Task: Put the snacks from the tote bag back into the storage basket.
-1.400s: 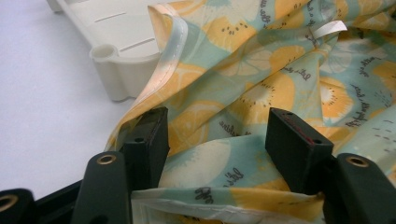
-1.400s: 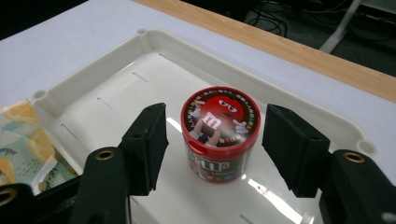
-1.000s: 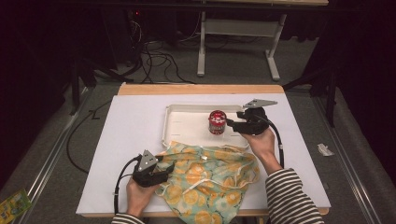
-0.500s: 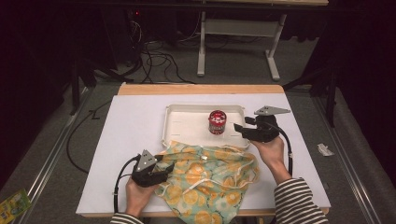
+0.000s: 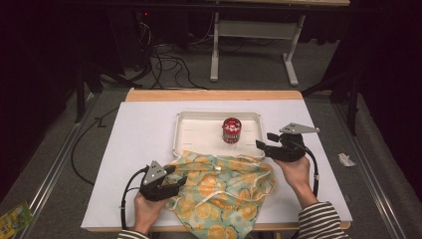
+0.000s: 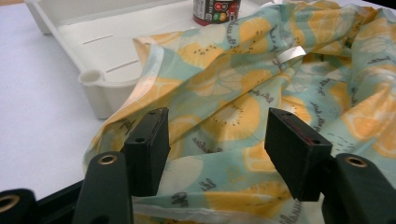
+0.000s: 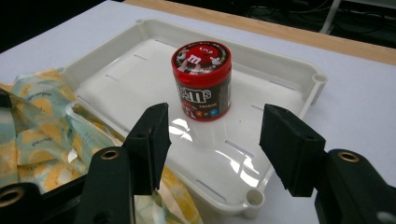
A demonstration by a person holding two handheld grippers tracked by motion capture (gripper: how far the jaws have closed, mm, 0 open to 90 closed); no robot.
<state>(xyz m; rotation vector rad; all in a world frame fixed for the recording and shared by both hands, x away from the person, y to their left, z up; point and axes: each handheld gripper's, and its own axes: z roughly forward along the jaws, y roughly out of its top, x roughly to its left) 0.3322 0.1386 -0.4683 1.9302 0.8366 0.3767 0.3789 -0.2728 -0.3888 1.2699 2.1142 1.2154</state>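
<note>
Right gripper view: the candy jar (image 7: 201, 80) stands upright in the white tray (image 7: 299, 70), alone there, straight ahead of the right gripper (image 7: 212, 142), whose jaws gape empty. The left gripper (image 6: 219, 149) is farther off, open over the fruit-print cloth (image 6: 243, 102), apparently unclamped.

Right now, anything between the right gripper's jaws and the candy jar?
No. In the right gripper view, bare white tray floor lies between the open right gripper and the candy jar; the patterned cloth sits off to the side.
</note>
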